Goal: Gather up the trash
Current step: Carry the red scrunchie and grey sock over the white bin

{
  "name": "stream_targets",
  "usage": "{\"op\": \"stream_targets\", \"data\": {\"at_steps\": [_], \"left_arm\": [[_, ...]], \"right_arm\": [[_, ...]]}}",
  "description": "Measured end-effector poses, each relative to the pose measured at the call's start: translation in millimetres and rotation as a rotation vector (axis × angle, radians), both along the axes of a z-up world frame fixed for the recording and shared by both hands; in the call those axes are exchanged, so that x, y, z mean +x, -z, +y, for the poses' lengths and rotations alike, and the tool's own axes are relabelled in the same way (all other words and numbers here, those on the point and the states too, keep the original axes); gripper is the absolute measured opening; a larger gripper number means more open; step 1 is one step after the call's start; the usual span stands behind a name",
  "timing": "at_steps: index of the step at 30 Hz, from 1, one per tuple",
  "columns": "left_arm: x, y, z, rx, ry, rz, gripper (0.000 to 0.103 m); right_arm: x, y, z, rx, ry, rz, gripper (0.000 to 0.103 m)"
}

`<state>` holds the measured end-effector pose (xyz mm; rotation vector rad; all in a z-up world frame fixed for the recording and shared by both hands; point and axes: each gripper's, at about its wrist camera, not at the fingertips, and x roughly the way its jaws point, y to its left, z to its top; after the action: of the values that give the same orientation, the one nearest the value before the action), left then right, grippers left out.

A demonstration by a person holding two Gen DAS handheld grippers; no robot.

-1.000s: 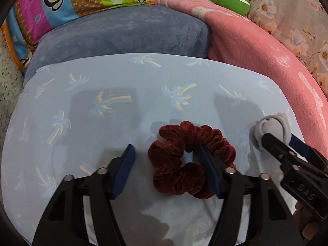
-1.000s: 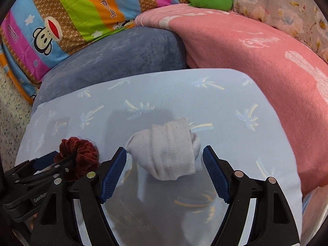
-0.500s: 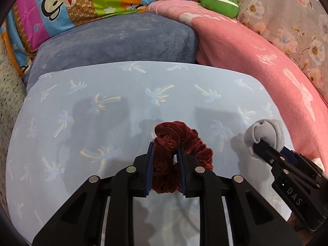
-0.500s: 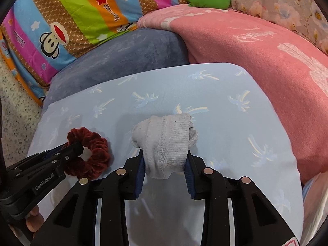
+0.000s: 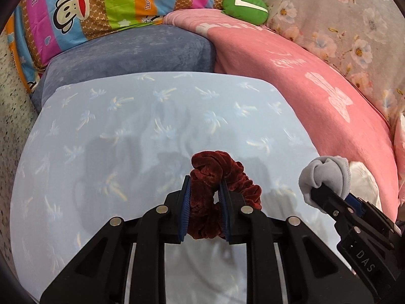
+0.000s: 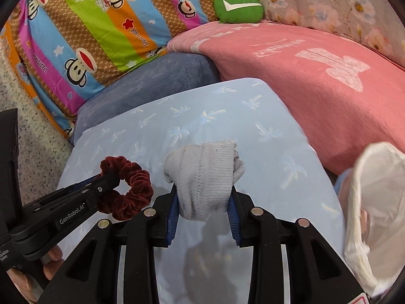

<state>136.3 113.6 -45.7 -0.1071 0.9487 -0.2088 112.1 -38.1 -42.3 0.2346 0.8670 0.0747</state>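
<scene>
A dark red velvet scrunchie (image 5: 222,190) hangs pinched and crumpled above the pale blue pillow (image 5: 126,136). Right of it, a rolled grey sock (image 6: 205,177) is held bunched, above the same pillow.

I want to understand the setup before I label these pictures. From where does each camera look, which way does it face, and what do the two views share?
Left wrist: sits on the left gripper, looking forward over the light blue pillow; its own fingers clamp the dark red scrunchie; the right gripper enters from the right.
Right wrist: sits on the right gripper, facing the same way; its fingers clamp the grey sock; the left gripper and a fingertip show at left.
Shared: scrunchie, sock, pillow, pink blanket, green cushion.
</scene>
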Motion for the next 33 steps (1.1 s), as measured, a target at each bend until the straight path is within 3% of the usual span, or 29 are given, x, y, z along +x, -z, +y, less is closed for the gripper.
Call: {"op": "stream_targets", "data": {"at_steps": [15, 33], "left_arm": [[-90.8, -13.7, -46.6, 0.016, 0.094, -0.039, 0.021], [-138.0, -19.6, -94.3, 0.054, 0.170, -0.077, 0.021]], "right_arm": [[-116.5, -14.4, -46.7, 0.001, 0.074, -0.050, 0.032], [-174.3, -24.5, -93.6, 0.009, 0.138, -0.105, 0.032]]}}
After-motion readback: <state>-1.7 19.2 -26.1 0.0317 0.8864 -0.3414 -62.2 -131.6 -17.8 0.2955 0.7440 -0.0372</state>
